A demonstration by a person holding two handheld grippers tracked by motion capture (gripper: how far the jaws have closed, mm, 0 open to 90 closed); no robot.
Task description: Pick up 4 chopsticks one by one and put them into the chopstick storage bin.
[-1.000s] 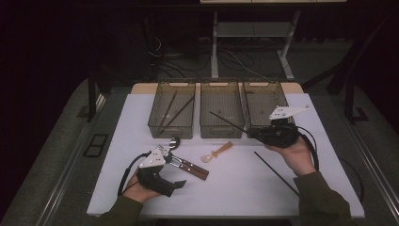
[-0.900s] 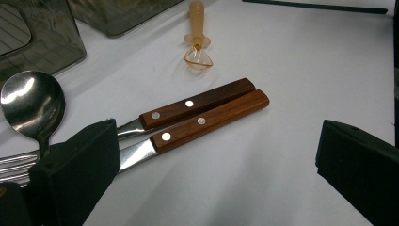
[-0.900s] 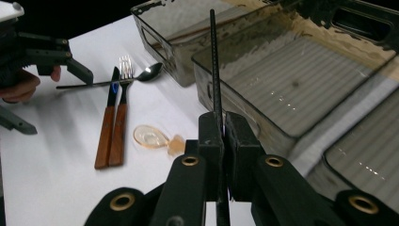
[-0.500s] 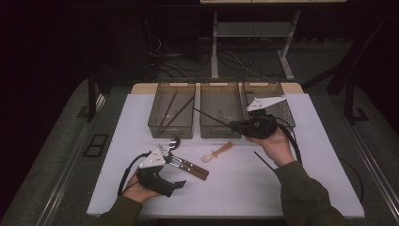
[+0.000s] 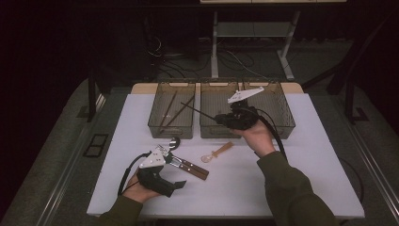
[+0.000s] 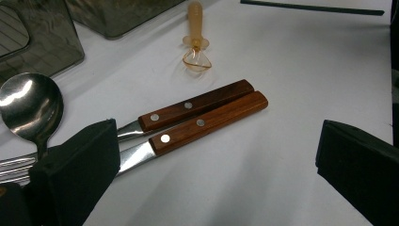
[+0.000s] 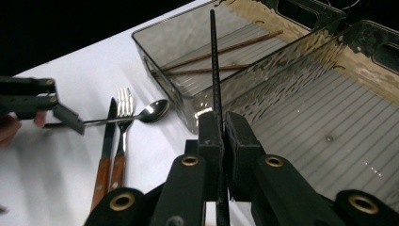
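High view, right gripper (image 5: 221, 118): pressed together on a black chopstick (image 5: 200, 112), held over the near rim of the middle bin (image 5: 207, 129), stick angled up and left toward the left bin (image 5: 155, 127).
High view, left gripper (image 5: 164, 153): low on the worktop (image 5: 306, 155), beside the knife (image 5: 190, 167); jaw spread not readable here.
High view, surroundings: two brown chopsticks (image 5: 171, 110) lying in the left bin; small amber spoon (image 5: 217, 152) on the worktop between the hands; right bin (image 5: 277, 117) behind the right hand.
Left gripper view, gripper (image 6: 216, 174): spread wide, pinching nothing; two wooden handles (image 6: 202, 115) between the jaws, the left jaw just over the blades; steel spoon (image 6: 28, 103) at left, amber spoon beyond.
Right gripper view, gripper (image 7: 224, 123): pinching the chopstick (image 7: 214, 61) near its lower end, long free length pointing across the left bin (image 7: 155, 61) toward the brown pair (image 7: 221, 59).
Right gripper view, surroundings: fork (image 7: 123, 113), knife and spoon just outside the bin's near corner.
Risk, pivot: long overhang likely to swing or slip in so short a pinch.
Risk, wall: tip could catch the wall between the bins if lowered early, levering the stick out.
Risk, release: dropped too soon, landing in the middle bin rather than with the pair.
In the way: bin rims; cutlery well clear.
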